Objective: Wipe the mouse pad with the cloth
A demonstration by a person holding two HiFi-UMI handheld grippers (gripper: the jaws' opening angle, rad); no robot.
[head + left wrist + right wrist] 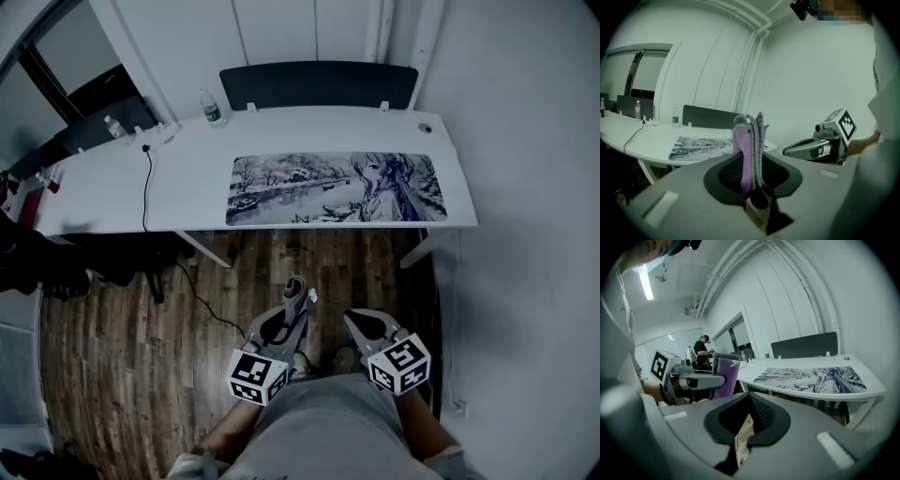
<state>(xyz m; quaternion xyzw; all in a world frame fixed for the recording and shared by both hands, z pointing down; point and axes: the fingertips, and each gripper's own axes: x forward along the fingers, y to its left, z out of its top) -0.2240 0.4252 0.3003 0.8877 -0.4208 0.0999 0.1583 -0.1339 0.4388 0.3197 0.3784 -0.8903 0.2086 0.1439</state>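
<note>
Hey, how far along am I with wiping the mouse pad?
Done: the folded purple-grey cloth is clamped in the left tongs. In hand: both tongs hang low over the wooden floor, short of the white desk, and the right tongs hold nothing. Left: the whole wipe. The cloth is not yet touching the long picture-printed mouse pad.

Colours and patterns, desk area.
Cloth (pixel 749 150): lilac, grey edges. Mouse pad (pixel 337 188): printed snowy river scene with a drawn figure, blue-grey on white. Desk (pixel 187 178): white. Floor (pixel 122 347): dark brown wood planks. Left gripper (pixel 295 292), right gripper (pixel 356 321): grey, black inner lining, cubes with black-and-white squares. Cable (pixel 146 187): black.
</note>
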